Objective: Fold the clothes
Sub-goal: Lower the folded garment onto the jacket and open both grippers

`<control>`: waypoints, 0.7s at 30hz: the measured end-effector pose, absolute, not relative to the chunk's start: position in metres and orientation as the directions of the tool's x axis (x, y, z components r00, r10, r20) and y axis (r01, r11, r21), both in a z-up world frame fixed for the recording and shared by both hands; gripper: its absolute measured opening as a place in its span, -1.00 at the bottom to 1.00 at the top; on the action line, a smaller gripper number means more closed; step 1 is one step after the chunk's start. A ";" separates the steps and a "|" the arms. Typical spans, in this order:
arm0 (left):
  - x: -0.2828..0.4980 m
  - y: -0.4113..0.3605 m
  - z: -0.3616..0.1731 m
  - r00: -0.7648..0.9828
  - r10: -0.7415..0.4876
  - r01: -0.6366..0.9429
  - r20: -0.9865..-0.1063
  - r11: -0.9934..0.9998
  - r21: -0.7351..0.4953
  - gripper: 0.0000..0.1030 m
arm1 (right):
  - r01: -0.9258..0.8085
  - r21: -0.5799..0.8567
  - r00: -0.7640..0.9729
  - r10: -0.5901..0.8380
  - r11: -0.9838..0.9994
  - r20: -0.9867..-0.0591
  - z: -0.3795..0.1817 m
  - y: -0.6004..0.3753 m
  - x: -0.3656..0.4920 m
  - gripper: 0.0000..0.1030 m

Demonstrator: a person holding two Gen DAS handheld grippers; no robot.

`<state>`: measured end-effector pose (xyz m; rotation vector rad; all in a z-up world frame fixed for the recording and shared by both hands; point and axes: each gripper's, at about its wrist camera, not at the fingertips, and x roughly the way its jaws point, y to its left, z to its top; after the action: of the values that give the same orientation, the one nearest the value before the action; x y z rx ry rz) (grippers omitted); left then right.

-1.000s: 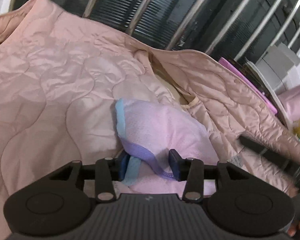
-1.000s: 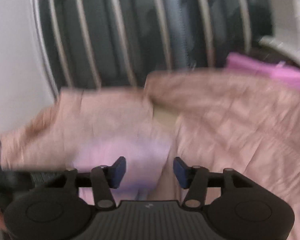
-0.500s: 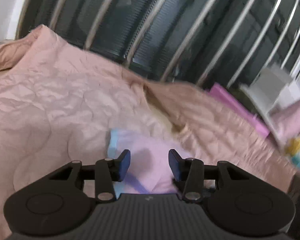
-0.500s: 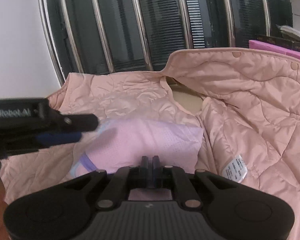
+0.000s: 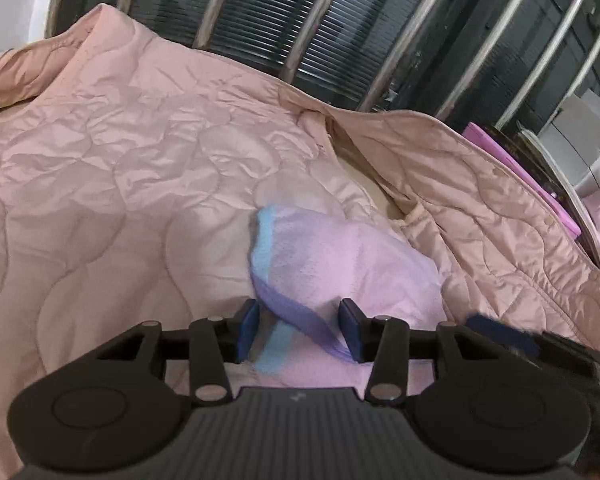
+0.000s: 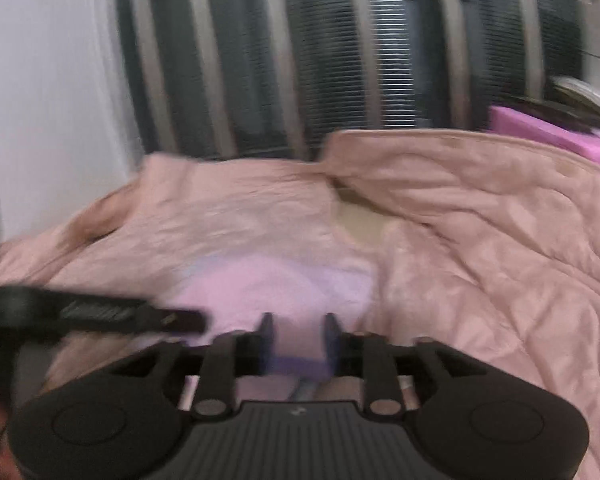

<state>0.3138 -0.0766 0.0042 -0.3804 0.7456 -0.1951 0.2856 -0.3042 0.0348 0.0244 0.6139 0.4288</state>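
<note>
I keep left gripper (image 5: 298,330) parted, opening, straddling the lilac garment's (image 5: 352,260) purple hem for pinning | right gripper (image 6: 296,334) releasing, seemingly unclenched above its six-o'clock edge | pink jacket (image 5: 120,168) underlies as folding base.

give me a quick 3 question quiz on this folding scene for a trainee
1. True or false: the lilac garment lies on top of the pink quilted jacket.
2. What colour is the band along the lilac garment's left edge in the left wrist view? A) light blue B) green C) red
3. What stands behind the jacket: metal bars or a brick wall?

Key:
1. True.
2. A, light blue.
3. Metal bars, with dark slats behind them.
</note>
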 end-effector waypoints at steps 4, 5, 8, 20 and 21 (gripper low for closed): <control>0.316 -0.073 0.002 0.709 -0.316 0.042 -0.631 0.912 -0.409 -0.06 | -0.425 0.108 0.684 0.397 0.899 -0.611 0.028 -0.294 0.286 -0.08; 0.316 -0.073 0.002 0.706 -0.315 0.043 -0.634 0.913 -0.407 -0.05 | -0.428 0.102 0.670 0.391 0.898 -0.632 0.024 -0.291 0.287 -0.18; 0.317 -0.074 0.003 0.698 -0.318 0.047 -0.642 0.914 -0.403 -0.04 | -0.420 0.086 0.649 0.365 0.903 -0.668 0.018 -0.290 0.290 -0.53; 0.302 -0.064 0.035 0.788 -0.276 0.040 -0.551 0.915 -0.402 0.03 | -0.364 0.194 0.755 0.410 0.911 -0.512 0.047 -0.305 0.277 -0.52; 0.302 -0.068 0.035 0.788 -0.271 0.048 -0.552 0.922 -0.384 0.04 | -0.353 0.202 0.758 0.406 0.913 -0.510 0.045 -0.303 0.280 -0.52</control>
<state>0.3020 -0.0680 0.0349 -0.3642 0.6426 -0.1762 0.2798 -0.3033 0.0450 0.0950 0.5773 0.4143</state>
